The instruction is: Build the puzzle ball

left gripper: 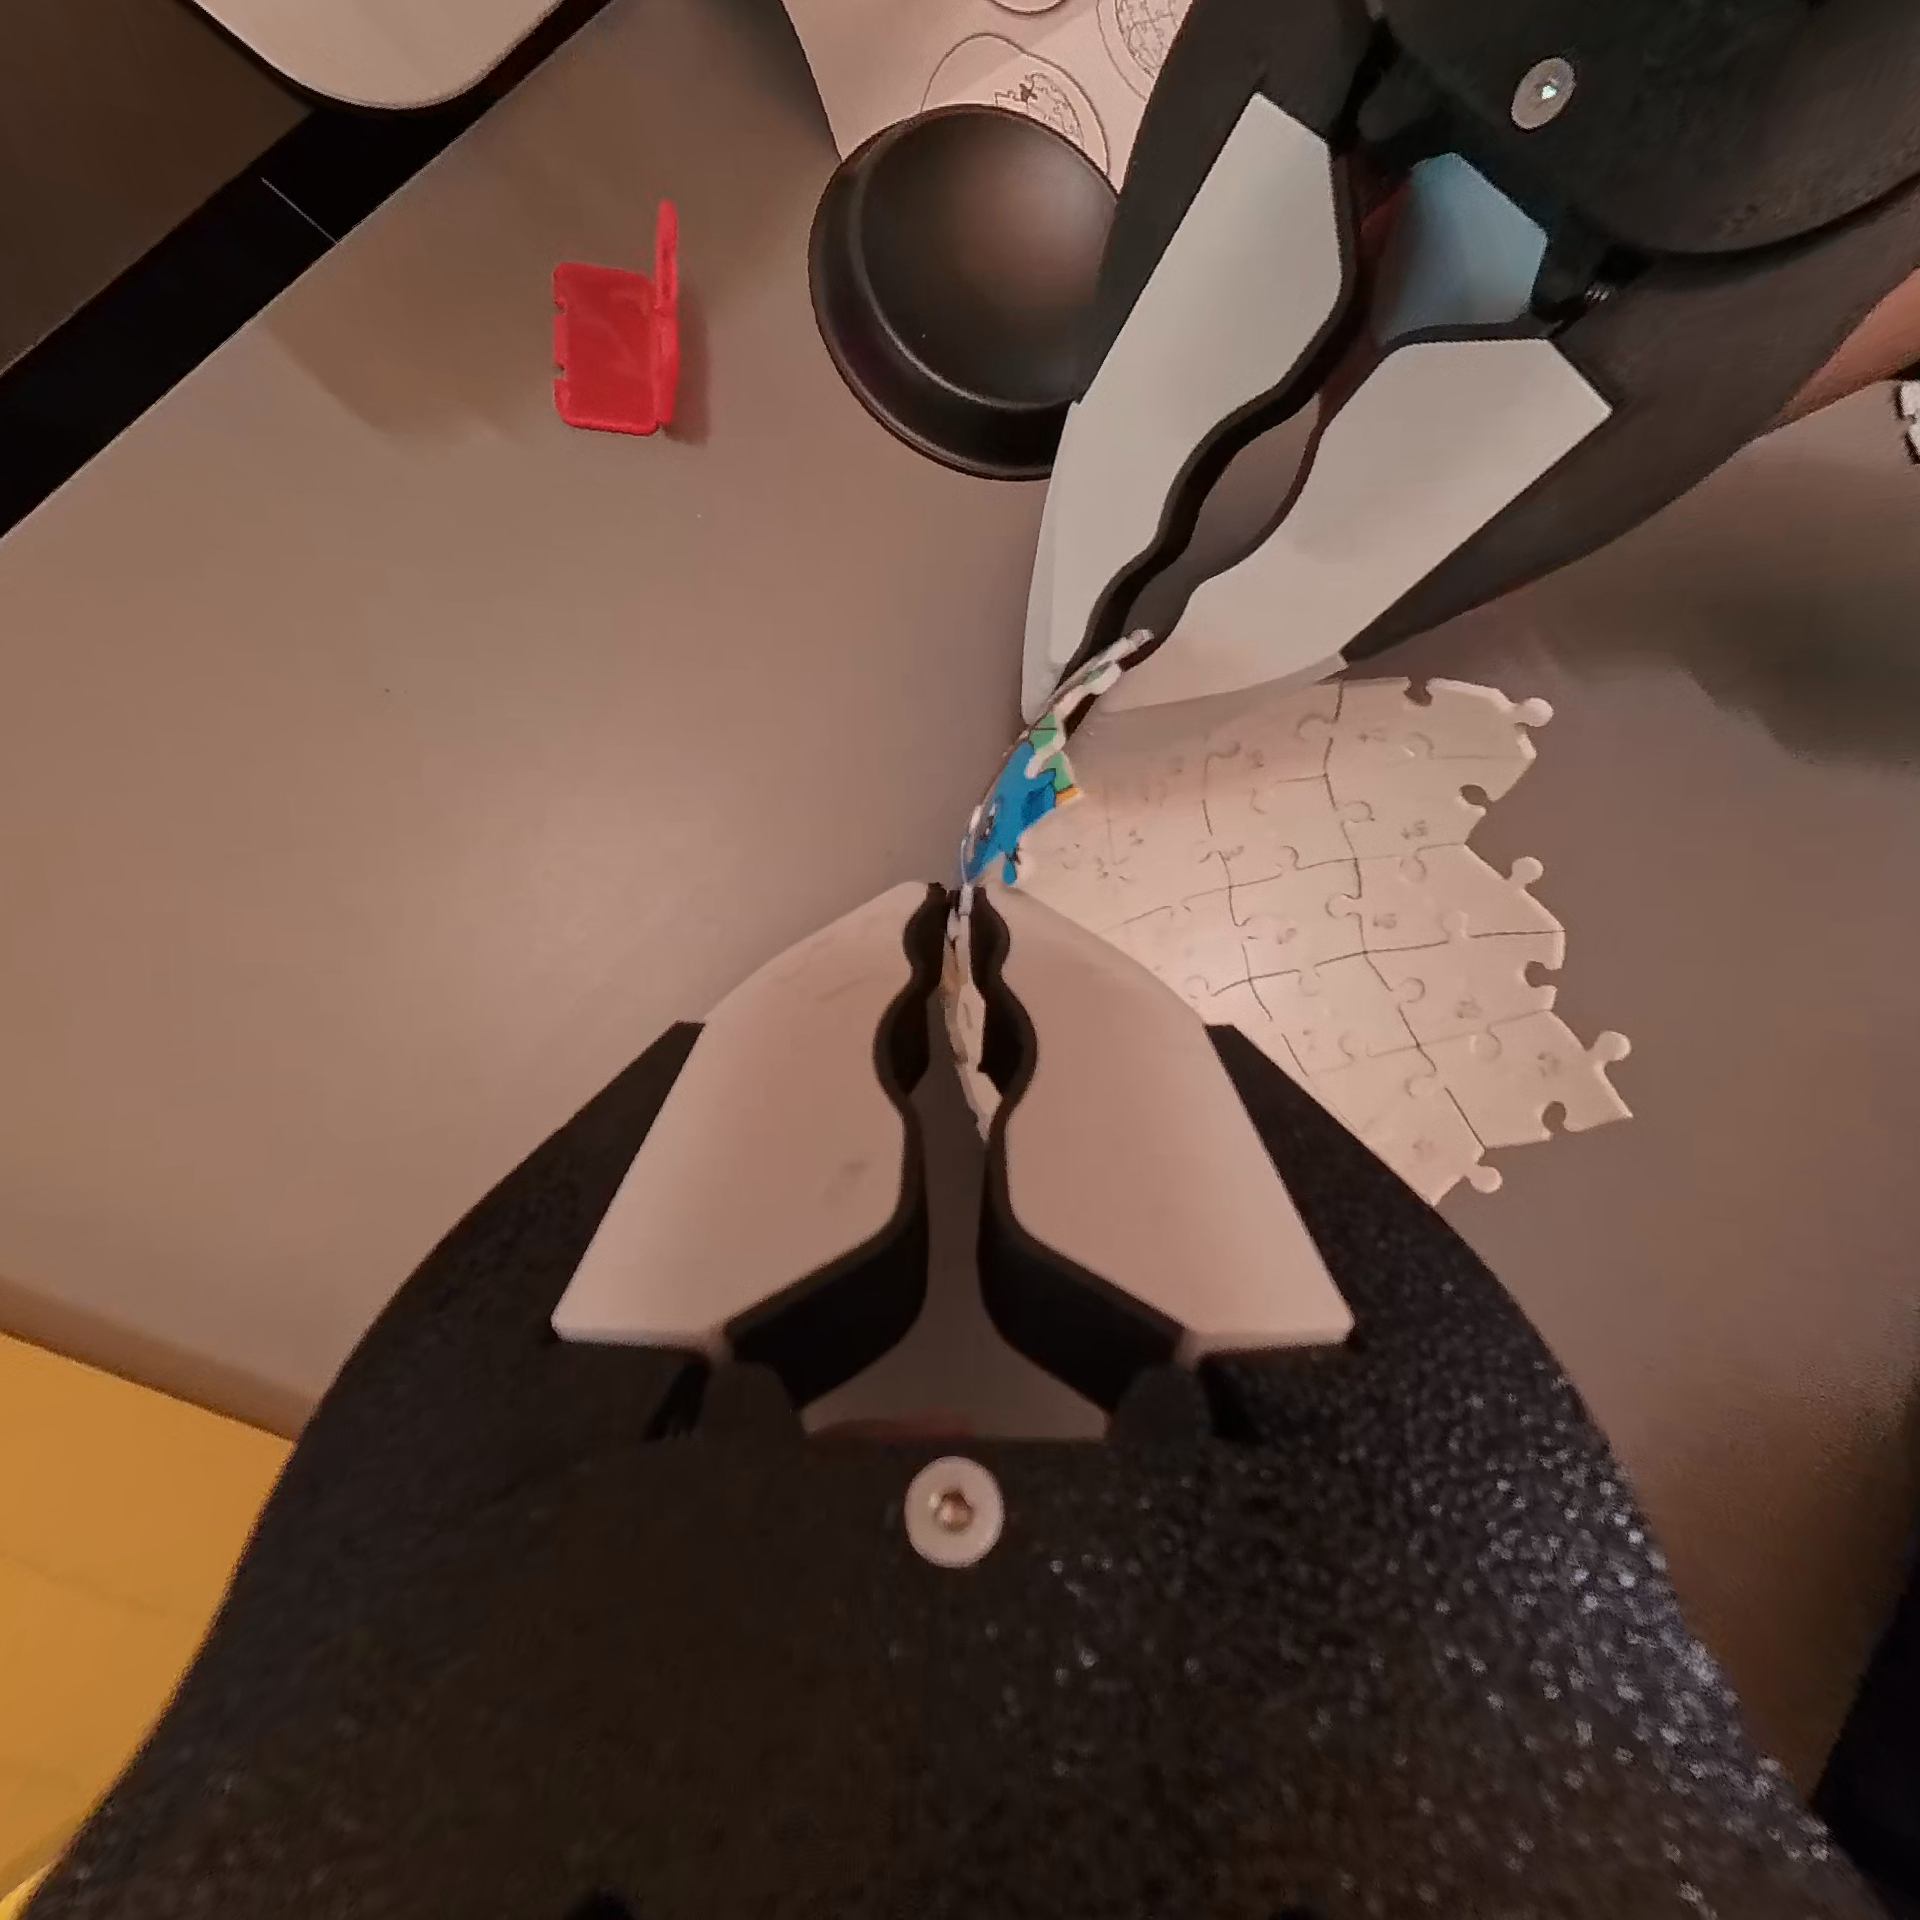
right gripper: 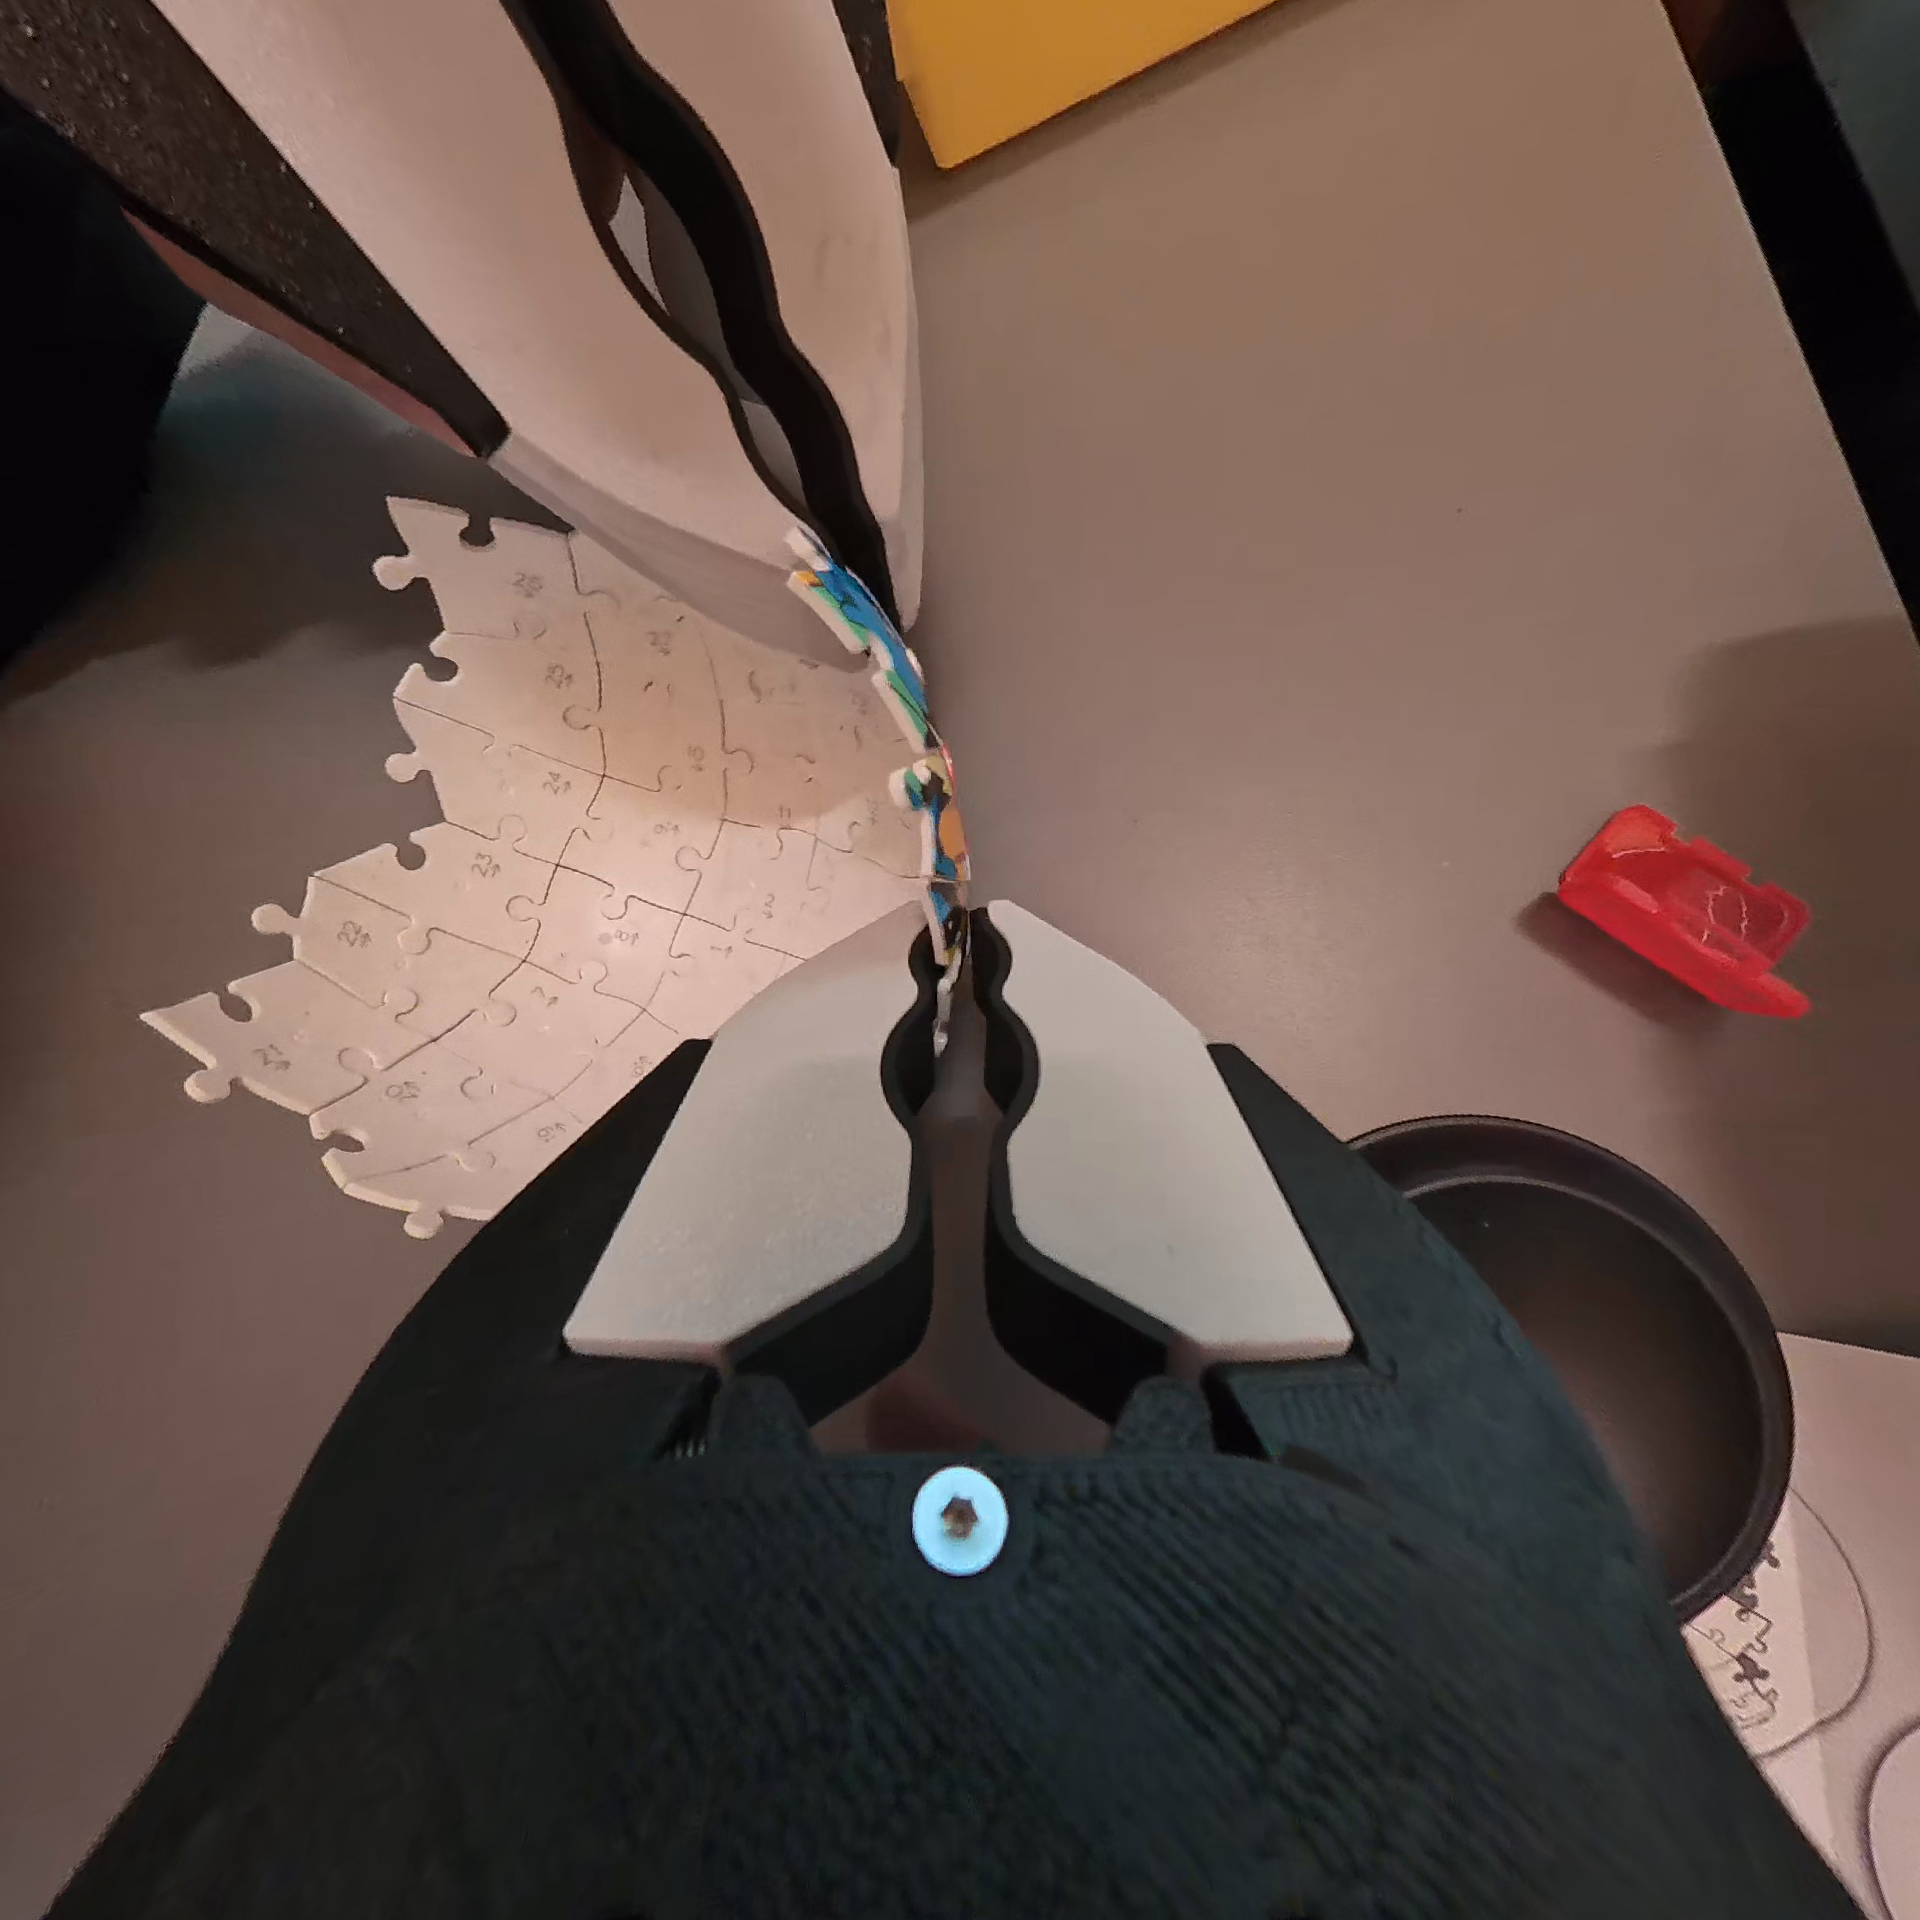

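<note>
Fingers (left gripper: 1049, 997) of both my grippers pinch the rim of the light, bendy, curved white jigsaw shell (left gripper: 1351, 914), likely to pop apart.

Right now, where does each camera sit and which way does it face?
Left wrist view: on the left tongs, looking down along their fingers at the curved puzzle shell on the grey table; right tongs enter from the upper right.
Right wrist view: on the right tongs, facing the opposite way; left tongs enter from the upper left.
Shared: shell, red plastic piece, black round stand; both tongs pinch the shell's rim.
</note>
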A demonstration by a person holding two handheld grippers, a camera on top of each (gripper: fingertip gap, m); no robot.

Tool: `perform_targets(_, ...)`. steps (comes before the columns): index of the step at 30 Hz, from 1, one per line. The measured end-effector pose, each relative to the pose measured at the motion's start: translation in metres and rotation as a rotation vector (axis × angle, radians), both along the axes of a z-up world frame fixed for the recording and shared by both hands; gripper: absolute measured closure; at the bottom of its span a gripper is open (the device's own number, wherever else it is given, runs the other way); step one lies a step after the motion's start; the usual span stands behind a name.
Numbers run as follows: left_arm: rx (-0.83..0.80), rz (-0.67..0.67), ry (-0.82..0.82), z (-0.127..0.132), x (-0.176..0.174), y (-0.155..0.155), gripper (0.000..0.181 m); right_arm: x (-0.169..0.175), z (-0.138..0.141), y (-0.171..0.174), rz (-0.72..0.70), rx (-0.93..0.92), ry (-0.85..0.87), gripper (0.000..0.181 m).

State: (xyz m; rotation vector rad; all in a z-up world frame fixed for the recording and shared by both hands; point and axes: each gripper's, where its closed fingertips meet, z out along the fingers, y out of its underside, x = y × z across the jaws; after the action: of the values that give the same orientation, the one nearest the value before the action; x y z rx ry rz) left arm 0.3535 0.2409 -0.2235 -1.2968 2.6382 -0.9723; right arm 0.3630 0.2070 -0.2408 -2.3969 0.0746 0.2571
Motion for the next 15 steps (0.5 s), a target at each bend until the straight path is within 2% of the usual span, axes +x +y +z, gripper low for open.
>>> perform_targets(10, -0.037, 0.005, 0.008, 0.0, 0.001, -0.001, 0.177, 0.0, 0.002, -0.001, -0.045, 0.011, 0.046, 0.177)
perform_targets(11, -0.038, 0.006, 0.009, -0.001, 0.002, -0.001, 0.177, -0.002, 0.003, -0.001, -0.045, 0.024, 0.048, 0.173)
perform_targets(13, -0.032, 0.008, 0.011, -0.002, 0.002, 0.0, 0.177, -0.005, 0.004, -0.006, -0.041, 0.013, 0.058, 0.153)
perform_targets(15, -0.026, 0.014, 0.011, -0.004, 0.003, 0.0, 0.178, -0.007, 0.003, -0.015, -0.036, -0.015, 0.064, 0.153)
